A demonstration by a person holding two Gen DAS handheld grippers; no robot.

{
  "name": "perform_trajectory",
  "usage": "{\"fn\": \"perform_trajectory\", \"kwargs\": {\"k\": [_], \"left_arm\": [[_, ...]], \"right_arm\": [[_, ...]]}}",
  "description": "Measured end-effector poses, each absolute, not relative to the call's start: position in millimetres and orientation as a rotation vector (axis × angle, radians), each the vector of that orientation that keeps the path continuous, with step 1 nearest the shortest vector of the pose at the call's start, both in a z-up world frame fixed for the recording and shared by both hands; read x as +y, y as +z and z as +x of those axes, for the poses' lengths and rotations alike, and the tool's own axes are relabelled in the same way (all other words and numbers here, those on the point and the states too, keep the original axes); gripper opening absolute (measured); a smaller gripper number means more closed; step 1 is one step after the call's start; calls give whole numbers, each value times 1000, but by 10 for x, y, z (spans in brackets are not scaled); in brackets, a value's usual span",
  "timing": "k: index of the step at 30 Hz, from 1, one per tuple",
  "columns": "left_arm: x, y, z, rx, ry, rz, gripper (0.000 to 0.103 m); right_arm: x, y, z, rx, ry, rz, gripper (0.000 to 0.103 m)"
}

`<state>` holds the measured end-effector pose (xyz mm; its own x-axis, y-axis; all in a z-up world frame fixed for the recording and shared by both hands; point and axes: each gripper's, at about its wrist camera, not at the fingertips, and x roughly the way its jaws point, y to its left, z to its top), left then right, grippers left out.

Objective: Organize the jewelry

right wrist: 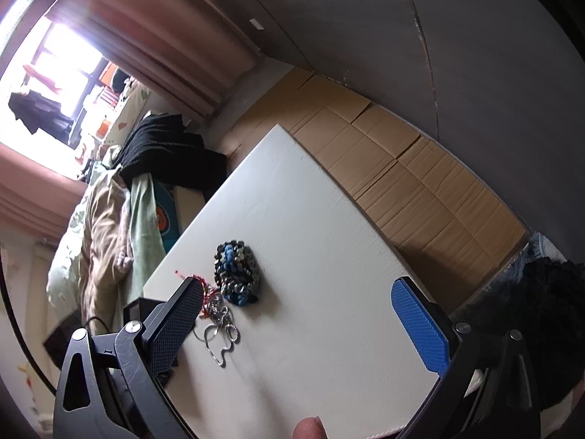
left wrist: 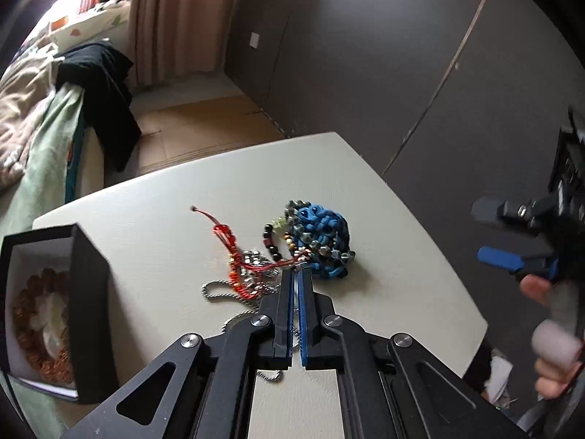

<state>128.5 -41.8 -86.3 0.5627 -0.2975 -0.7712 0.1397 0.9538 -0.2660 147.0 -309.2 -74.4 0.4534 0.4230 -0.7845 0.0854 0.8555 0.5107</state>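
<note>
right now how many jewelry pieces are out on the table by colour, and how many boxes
blue cord bundle: 1
bead bracelets: several tangled, no firm count
red cord: 1
silver chain: 1, maybe more tangled
black box: 1
total: 4 firm, plus the bracelets

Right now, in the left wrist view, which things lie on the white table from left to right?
Open black box holding brown beads, then red cord bracelet, then blue knotted cord bundle with glass beads. The silver chain overlaps the red cord, so I leave it out.
</note>
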Motion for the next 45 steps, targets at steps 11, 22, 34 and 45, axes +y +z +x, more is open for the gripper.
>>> {"fn": "perform_trajectory", "kwargs": {"k": [11,22,34,45], "left_arm": [[-252,-741,1171,913,-242,-208,0],[-337,-1005,1279,1056,-209,-114,64],[-669,-1302,1154,1126,-198,134,56],[-446,-1364,1276,1064,-171,50,3]], "right_arm": [[-2751,-813,1392,1133,290,457,103],[-2803,-821,1405,1142,281,471,103],[-2894,-789,1428,1142,289,475,103],[-2880,-804,1408,1152,297,463,103]]}}
